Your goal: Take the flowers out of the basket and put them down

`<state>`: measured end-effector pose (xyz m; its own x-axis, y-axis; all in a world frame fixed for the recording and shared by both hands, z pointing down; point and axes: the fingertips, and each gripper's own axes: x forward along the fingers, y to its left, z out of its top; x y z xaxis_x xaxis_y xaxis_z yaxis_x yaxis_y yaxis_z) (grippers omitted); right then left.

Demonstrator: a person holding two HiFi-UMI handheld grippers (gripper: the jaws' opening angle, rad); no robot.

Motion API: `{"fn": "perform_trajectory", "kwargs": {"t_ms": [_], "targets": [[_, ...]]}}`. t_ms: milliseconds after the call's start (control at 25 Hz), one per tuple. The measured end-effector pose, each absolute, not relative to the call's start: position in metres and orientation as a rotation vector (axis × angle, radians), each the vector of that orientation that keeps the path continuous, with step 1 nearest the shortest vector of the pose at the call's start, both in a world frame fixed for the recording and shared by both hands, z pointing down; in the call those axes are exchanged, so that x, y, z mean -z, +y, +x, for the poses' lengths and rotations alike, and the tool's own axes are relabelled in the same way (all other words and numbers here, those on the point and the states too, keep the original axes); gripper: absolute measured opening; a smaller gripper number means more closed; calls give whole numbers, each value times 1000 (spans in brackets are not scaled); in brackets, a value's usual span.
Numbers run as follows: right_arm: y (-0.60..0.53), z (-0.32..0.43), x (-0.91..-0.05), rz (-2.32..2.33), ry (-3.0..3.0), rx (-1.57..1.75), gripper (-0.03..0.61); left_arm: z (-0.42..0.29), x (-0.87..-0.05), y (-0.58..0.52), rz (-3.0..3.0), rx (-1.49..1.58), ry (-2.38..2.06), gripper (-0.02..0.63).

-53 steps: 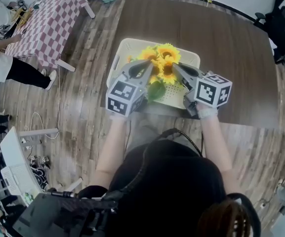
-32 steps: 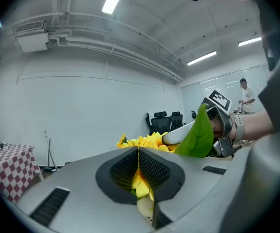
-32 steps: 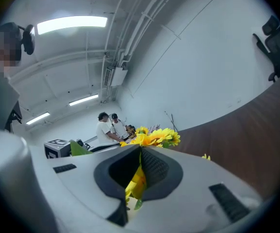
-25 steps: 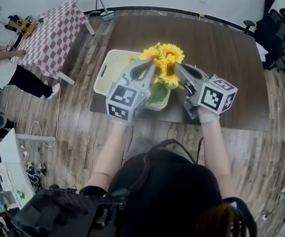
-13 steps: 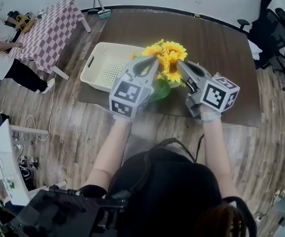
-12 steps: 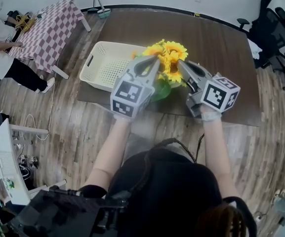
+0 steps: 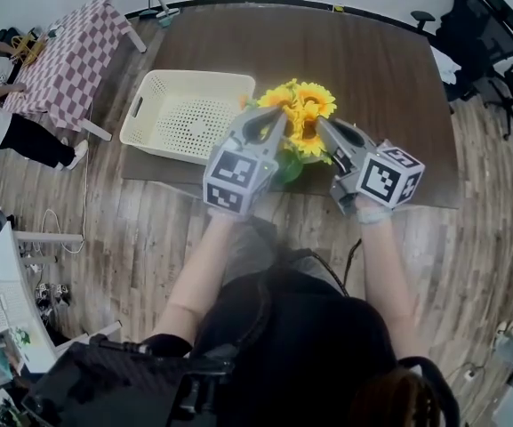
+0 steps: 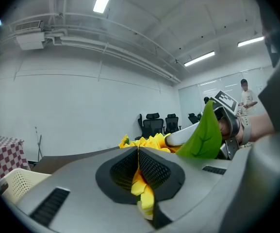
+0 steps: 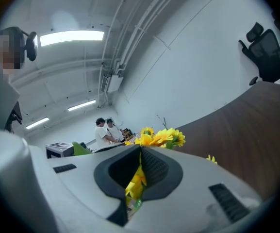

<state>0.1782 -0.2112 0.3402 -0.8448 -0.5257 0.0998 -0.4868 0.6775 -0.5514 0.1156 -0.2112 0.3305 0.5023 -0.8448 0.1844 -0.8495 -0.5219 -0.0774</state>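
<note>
Flowers (image 7: 304, 105) sit pinched in left tongs (image 7: 276, 119) and right tongs (image 7: 324, 126).

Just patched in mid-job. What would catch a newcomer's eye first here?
The bright yellow flowers stand out, pinched from both sides by the left gripper and right gripper, jaws shut on them, above the brown table. To their left sits the cream basket, nothing visible inside it.

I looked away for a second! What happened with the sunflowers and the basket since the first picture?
The flowers came out of the basket and moved to its right; now they are held over the brown table. Nothing was let go: the left gripper and the right gripper stay shut on them. The basket still sits on the table, empty.
</note>
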Motion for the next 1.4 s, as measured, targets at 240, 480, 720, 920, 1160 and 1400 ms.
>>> {"fn": "perform_trajectory", "kwargs": {"t_ms": [240, 480, 720, 920, 1160, 1400], "targets": [[-215, 194, -363, -935, 2814, 914, 3, 132, -354, -219, 2699, -331, -1452, 8], [-225, 223, -388, -1072, 2798, 938, 3, 167, -379, -231, 2717, -408, -1322, 7], [-237, 234, -405, -1210, 2781, 934, 3, 181, -395, -245, 2747, -452, -1228, 7], [-244, 245, -422, -1300, 2760, 952, 3, 193, -411, -254, 2756, -494, -1159, 6], [-250, 251, -437, -1371, 2731, 976, 3, 197, -425, -258, 2772, -505, -1112, 6], [-251, 253, -449, -1425, 2730, 967, 3, 202, -439, -261, 2767, -516, -1081, 6]]}}
